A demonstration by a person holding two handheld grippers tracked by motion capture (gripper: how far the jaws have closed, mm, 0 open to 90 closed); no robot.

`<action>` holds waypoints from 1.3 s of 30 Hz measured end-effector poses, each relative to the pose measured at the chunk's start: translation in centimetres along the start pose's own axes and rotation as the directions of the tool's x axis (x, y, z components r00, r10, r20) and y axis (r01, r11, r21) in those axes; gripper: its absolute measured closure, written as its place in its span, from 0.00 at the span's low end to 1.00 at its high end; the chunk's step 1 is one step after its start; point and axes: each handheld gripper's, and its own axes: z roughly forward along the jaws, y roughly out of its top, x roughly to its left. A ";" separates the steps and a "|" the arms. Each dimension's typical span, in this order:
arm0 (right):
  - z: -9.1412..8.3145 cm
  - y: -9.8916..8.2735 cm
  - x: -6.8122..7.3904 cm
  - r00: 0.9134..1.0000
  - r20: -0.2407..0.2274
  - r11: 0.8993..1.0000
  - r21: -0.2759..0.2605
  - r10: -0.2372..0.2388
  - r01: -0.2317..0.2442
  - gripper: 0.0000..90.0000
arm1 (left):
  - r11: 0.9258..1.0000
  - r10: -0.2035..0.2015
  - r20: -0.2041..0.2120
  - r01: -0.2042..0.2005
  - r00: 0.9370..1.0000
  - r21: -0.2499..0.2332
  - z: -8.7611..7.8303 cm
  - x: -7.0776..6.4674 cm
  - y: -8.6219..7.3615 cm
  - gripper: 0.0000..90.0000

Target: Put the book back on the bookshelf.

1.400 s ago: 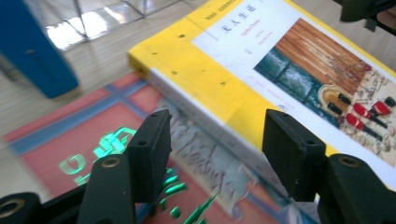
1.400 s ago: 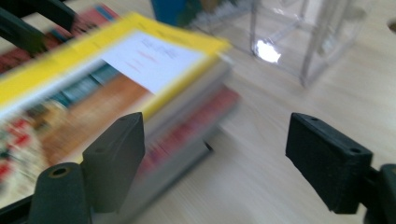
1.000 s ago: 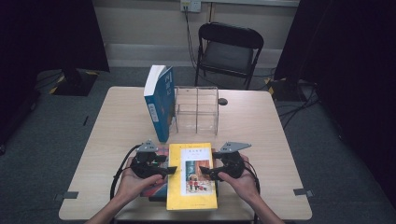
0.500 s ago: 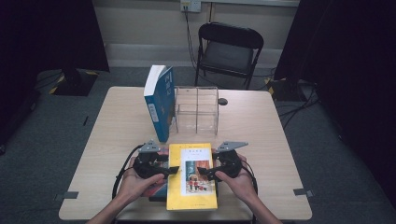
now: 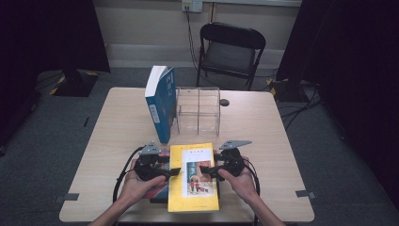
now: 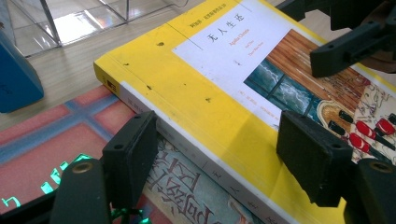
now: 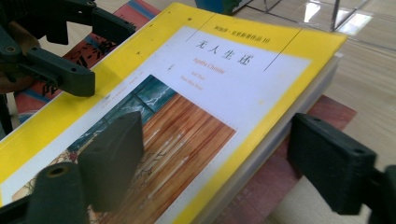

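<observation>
Yellow paperback [image 5: 193, 178] lies flat on the near edge of the table [image 5: 282, 127], atop a red-covered book [image 5: 157, 189]. From the high view we see its long axis running away from us toward the clear acrylic organizer [image 5: 198, 111], title end farthest. Our left gripper [image 5: 175, 171] and right gripper [image 5: 203, 168] flank it from either side, presumably to lift it by both long edges. A blue book [image 5: 161, 102] stands upright beside the organizer, likely where this one is headed.

In the left gripper view, the jaws stand spread across the paperback's spine edge [image 6: 187, 149], one over the cover, one over the red book below; neither pad presses yet.

In the right gripper view, the jaws have just been closing a little but remain spread, straddling the page edge [image 7: 261, 158], one over the cover picture, one off past the page edge, over the red book and the table. We judge both grippers are set to pinch the book's thickness.
</observation>
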 end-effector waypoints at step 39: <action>0.0 0.3 0.6 0.997 -0.031 0.993 -0.103 -0.069 0.066 0.40 | 1.000 0.003 0.010 -0.002 1.000 -0.024 0.0 0.1 -0.3 0.32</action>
